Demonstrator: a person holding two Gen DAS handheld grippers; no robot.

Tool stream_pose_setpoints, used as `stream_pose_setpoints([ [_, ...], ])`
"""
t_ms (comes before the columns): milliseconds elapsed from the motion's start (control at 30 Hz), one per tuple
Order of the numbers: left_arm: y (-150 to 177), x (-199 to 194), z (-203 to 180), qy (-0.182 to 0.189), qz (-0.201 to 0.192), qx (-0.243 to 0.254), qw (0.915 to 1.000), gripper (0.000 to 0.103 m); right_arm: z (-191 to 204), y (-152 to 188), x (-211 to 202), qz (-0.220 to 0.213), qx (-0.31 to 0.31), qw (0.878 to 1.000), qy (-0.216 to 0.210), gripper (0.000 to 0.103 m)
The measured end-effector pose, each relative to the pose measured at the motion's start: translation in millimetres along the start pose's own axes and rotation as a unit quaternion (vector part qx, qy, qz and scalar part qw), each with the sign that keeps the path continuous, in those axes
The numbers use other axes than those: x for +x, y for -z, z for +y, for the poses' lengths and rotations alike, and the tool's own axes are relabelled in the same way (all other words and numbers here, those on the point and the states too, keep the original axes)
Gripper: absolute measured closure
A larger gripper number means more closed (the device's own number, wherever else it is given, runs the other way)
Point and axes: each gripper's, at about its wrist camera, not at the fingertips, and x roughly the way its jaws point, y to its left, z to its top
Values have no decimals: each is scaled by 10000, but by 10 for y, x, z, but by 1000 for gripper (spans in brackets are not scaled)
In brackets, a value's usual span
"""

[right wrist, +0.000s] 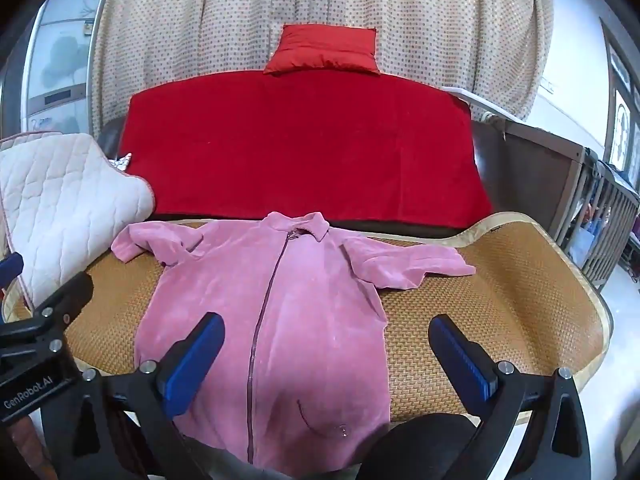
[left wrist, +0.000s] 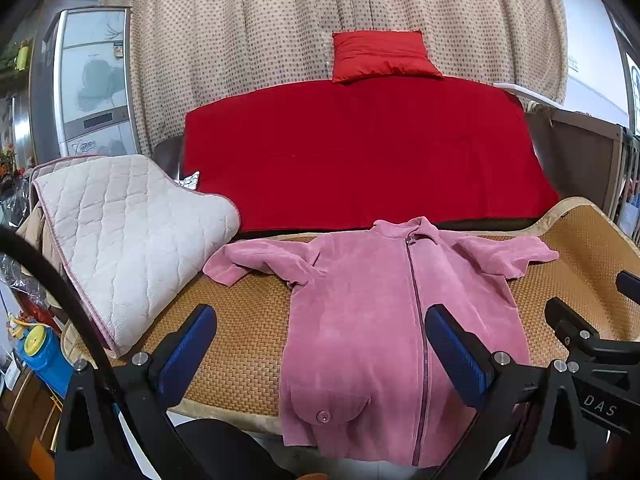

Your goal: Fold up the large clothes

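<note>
A pink zip-up jacket (left wrist: 372,312) lies flat, front up, on a woven rattan mat (left wrist: 240,344), collar far, both sleeves spread out, hem hanging over the near edge. My left gripper (left wrist: 320,344) is open and empty above the jacket's lower left part. In the right wrist view the jacket (right wrist: 304,304) lies the same way on the mat (right wrist: 500,300). My right gripper (right wrist: 328,356) is open and empty above the jacket's lower right part. The right gripper's body shows at the right edge of the left wrist view.
A folded white quilted pad (left wrist: 120,240) rests on the mat's left side, close to the left sleeve. Behind the mat is a sofa with a red cover (left wrist: 360,148) and a red cushion (left wrist: 380,56). A wooden crib (right wrist: 580,208) stands at the right.
</note>
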Motion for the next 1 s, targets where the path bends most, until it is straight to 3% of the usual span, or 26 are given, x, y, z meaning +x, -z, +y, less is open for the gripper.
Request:
stream_pose_setpoints([
  [1000, 33, 117, -28, 7, 139, -40, 9999, 0, 17, 0, 96, -28, -93, 9999, 118, 0],
])
